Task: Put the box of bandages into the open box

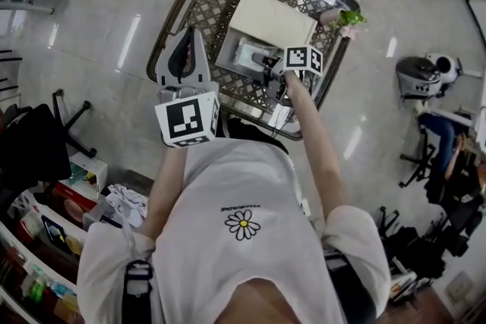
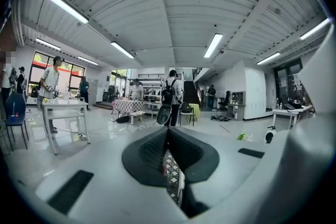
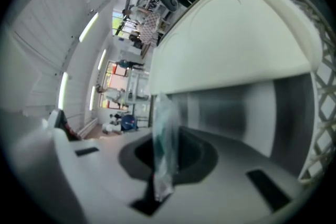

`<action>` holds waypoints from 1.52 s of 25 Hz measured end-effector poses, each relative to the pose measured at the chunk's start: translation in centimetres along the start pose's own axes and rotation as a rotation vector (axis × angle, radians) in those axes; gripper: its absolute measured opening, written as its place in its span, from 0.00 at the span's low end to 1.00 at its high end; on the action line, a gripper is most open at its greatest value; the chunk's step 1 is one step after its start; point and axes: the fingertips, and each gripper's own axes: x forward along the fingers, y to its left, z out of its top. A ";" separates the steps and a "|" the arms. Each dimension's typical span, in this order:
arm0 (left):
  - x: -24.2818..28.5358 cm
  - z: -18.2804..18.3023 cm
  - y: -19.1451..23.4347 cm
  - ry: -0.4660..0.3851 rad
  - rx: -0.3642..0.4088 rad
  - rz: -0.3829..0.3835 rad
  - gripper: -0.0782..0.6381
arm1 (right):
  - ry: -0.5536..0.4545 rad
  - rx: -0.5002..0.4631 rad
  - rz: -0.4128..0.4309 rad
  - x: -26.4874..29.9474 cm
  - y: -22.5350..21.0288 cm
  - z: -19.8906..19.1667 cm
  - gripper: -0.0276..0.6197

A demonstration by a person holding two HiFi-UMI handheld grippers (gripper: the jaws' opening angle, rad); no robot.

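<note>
The right gripper (image 3: 165, 153) has its jaws pinched shut on the box of bandages (image 3: 160, 118) (only a thin, clear-teal edge of it shows). It holds it inside the mouth of the open box (image 1: 272, 17), on the far side of the wire table (image 1: 203, 5). The carrying seems done, but the release is left. I cannot tell if the package rests on the bottom. The left gripper (image 2: 169, 152), at the near left, is closed on nothing.

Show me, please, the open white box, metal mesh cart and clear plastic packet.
open white box (image 1: 269, 15): head view, raised lid.
metal mesh cart (image 1: 209, 0): head view, left mesh.
clear plastic packet (image 3: 164, 149): right gripper view, mid-length.
</note>
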 end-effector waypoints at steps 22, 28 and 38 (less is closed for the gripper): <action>-0.5 -0.8 1.0 0.010 -0.015 0.001 0.14 | 0.033 -0.035 -0.106 2.4 -1.0 0.2 0.22; -0.5 -0.7 1.0 0.002 -0.021 -0.004 0.14 | 0.031 -0.037 -0.160 2.1 -1.7 0.1 0.31; -0.5 0.0 1.4 -0.027 -0.042 -0.010 0.14 | -0.028 -0.042 -0.255 0.0 -2.2 0.1 0.45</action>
